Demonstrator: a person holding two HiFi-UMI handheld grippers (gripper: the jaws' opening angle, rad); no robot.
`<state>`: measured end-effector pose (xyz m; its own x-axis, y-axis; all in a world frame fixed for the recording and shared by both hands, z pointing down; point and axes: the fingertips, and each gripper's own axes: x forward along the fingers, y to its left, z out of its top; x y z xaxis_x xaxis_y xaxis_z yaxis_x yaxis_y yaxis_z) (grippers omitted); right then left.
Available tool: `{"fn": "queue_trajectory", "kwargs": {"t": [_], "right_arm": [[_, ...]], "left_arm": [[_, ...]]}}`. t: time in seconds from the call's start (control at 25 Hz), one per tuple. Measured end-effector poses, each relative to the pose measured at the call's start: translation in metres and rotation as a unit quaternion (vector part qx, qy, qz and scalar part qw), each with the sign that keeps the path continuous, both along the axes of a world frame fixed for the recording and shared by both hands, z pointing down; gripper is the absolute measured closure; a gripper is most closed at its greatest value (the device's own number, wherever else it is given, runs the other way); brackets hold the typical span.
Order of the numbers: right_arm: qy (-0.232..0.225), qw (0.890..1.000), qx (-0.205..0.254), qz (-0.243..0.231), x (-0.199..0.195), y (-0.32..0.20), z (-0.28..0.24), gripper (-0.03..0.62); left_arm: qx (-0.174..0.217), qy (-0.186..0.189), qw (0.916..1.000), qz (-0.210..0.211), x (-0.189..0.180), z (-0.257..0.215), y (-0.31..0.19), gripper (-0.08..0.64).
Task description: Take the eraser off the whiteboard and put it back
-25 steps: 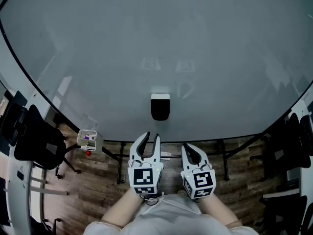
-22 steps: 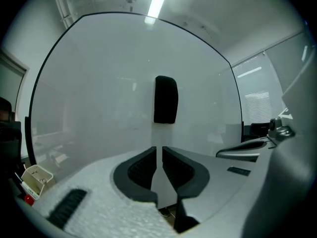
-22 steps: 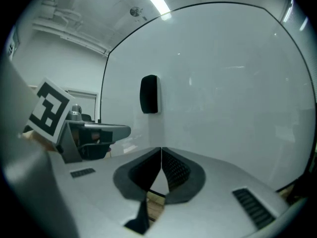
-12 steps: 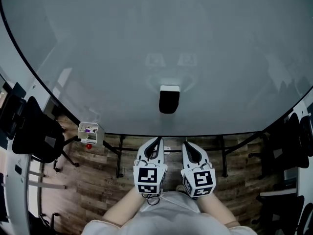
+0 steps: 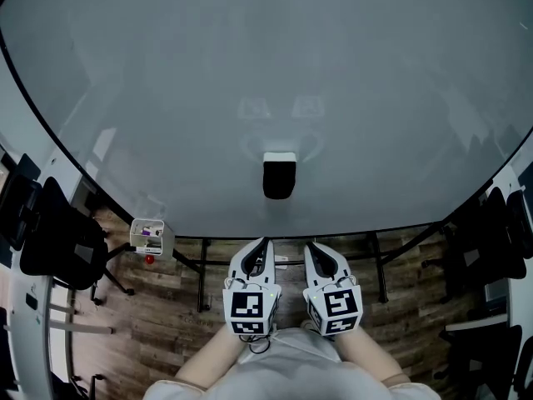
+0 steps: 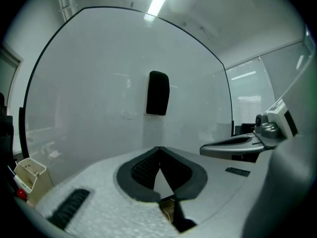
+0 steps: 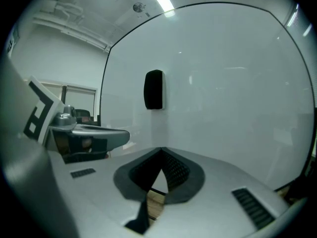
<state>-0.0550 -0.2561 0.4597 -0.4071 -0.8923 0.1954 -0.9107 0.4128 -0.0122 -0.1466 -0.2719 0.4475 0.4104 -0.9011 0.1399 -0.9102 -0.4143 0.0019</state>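
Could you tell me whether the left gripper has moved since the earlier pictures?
Yes. The left gripper has dropped slightly: its tips crossed the whiteboard lower edge before, and now end at it, jaws shut.

Black eraser (image 5: 279, 175) upright on whiteboard (image 5: 166, 98)
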Motion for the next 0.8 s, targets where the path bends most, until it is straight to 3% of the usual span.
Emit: {"fn": "queue_trajectory", "kwargs": {"t": [0.8], "right_arm": [[0.001,1.0,-0.004,0.004,0.0025,-0.0086,-0.0012,0.566]], "left_arm": [[-0.011,0.01,0.9999,0.002,0.0093,-0.0032,-0.004,0.543]]}}
